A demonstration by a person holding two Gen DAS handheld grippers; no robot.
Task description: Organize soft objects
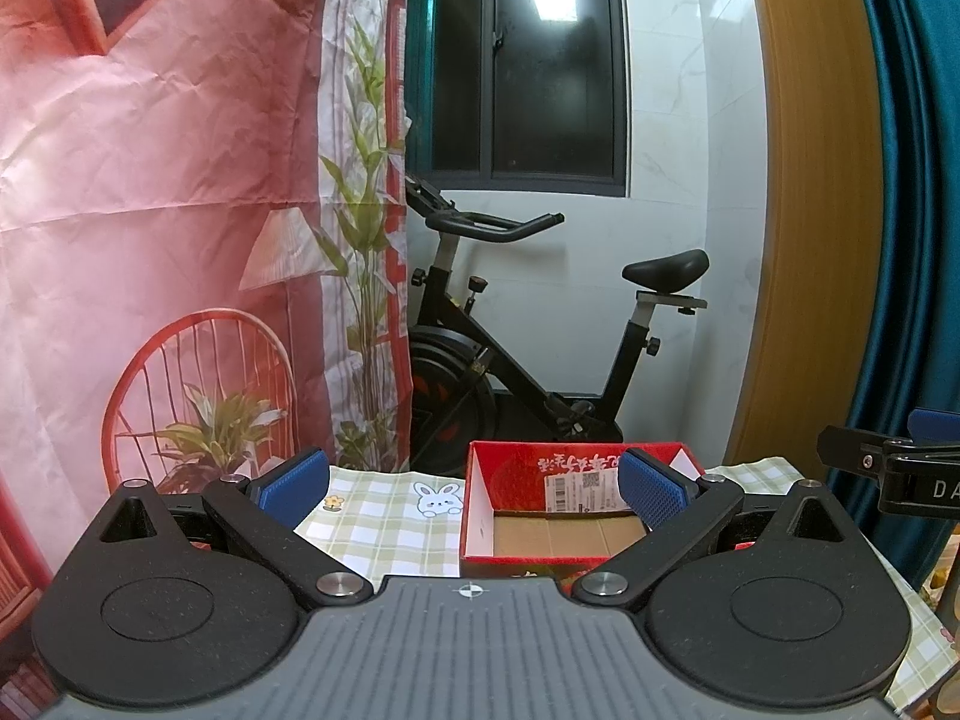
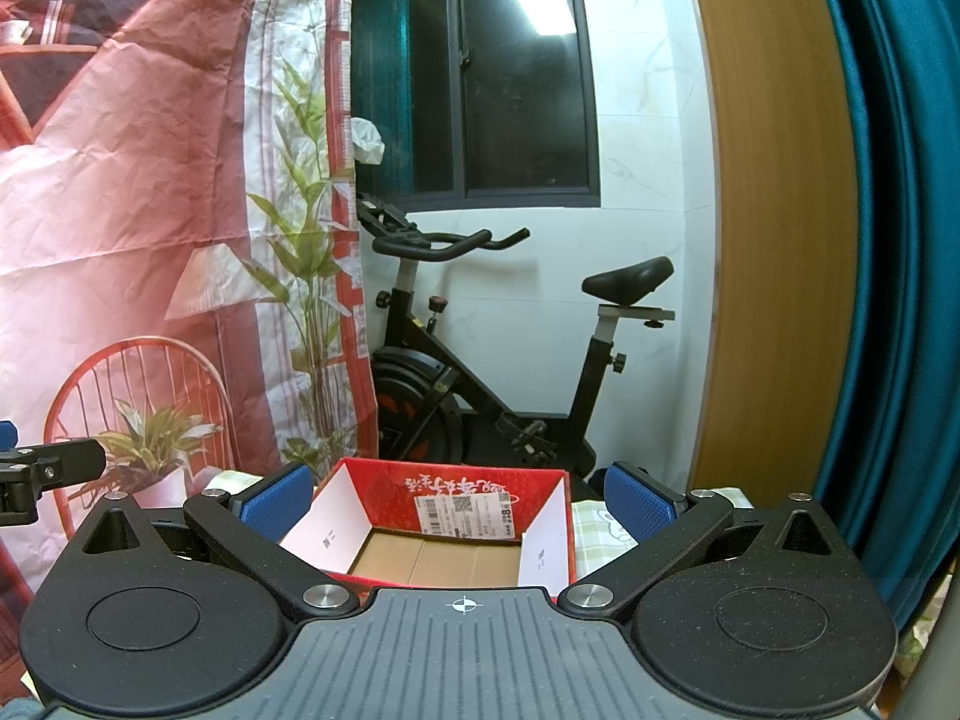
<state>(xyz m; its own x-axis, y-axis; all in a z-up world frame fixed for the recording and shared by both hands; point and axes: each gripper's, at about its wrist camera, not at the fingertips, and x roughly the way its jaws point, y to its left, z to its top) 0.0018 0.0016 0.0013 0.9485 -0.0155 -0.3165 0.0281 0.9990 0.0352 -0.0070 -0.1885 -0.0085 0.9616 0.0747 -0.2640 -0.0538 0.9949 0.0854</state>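
My left gripper (image 1: 474, 489) hangs with its blue pads spread wide and nothing between them, and my right gripper (image 2: 459, 501) is spread just as wide and equally bare. Just ahead of both sits the red box (image 2: 456, 531), open at the top, its long axis running side to side across my view and its mouth facing up. Its outside is red with printed characters, its side flaps white, its floor plain brown cardboard, and a barcode label (image 2: 465, 513) is stuck on the inner far wall. It rests on the surface (image 1: 384, 525), covered in a green check cloth with a rabbit print; bare cloth lies left of the box. Beyond the far edge stand an exercise bike (image 1: 540, 336) and a red printed backdrop (image 1: 156, 180).
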